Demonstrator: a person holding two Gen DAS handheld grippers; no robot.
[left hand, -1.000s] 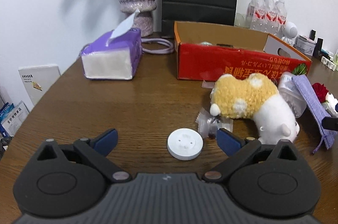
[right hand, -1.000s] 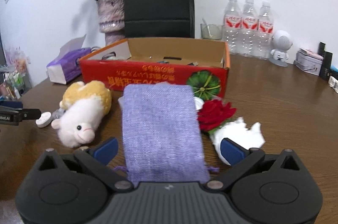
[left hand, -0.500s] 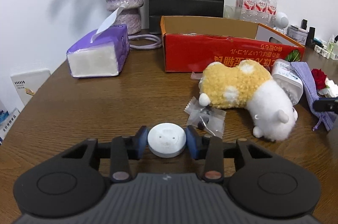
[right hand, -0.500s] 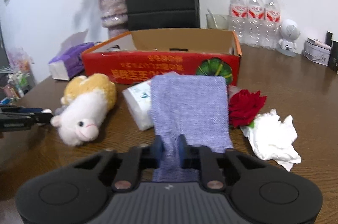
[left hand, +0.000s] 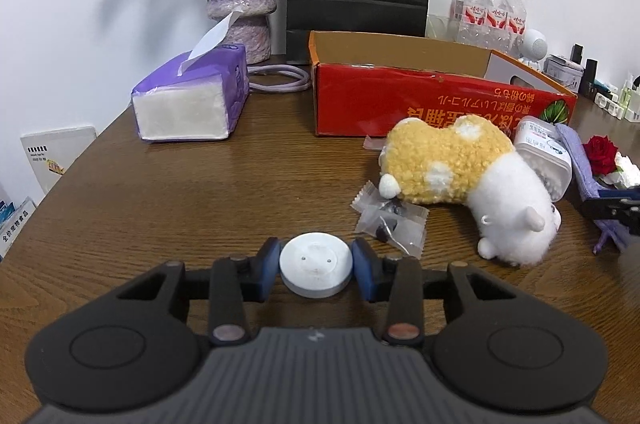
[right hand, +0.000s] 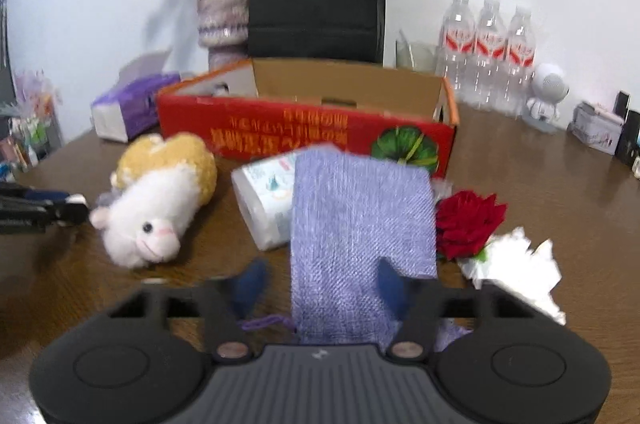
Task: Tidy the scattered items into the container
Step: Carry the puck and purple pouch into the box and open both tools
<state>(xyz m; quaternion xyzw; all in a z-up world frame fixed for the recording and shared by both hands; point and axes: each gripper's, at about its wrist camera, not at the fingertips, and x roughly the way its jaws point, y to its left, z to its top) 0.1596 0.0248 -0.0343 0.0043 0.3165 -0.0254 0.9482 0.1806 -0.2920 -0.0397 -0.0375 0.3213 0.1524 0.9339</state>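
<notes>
**Left gripper** (left hand: 316,266): its fingers (left hand: 269,264) have just closed to a narrow setting and now clamp the white disc (left hand: 316,264) by its opposite edges. The grip runs across the full width of the disc, which suits a flat round part that offers no other purchase. The disc sits low over the desk (left hand: 200,203), near the front edge. Whether it has left the surface cannot be told.

**Right gripper** (right hand: 320,284): the view is blurred. The fingers have just been opening and stand apart, with the purple pouch (right hand: 360,216) lying lengthwise between them. The left-side finger (right hand: 250,284) is clear of the cloth and the other overlaps the pouch's edge, so no clamp is evident. The drawstring end of the pouch lies nearest the gripper.

**Container**: the red box (left hand: 420,103) stands open-topped at the back of the desk, well apart from the disc.

**Items still outside it**:
- The plush toy (left hand: 460,175) lies on its side in front of the box.
- A clear sachet (left hand: 390,224) lies against the toy.
- A white tub (right hand: 264,203) lies tipped beside the pouch.
- A red rose (right hand: 468,220) and a crumpled tissue (right hand: 516,264) lie together.

**Assessment**: tidying is at an early stage (most of the items are still on the desk). The disc looks ready to be lifted and carried over the box wall. The pouch probably needs a fresh grip first.
</notes>
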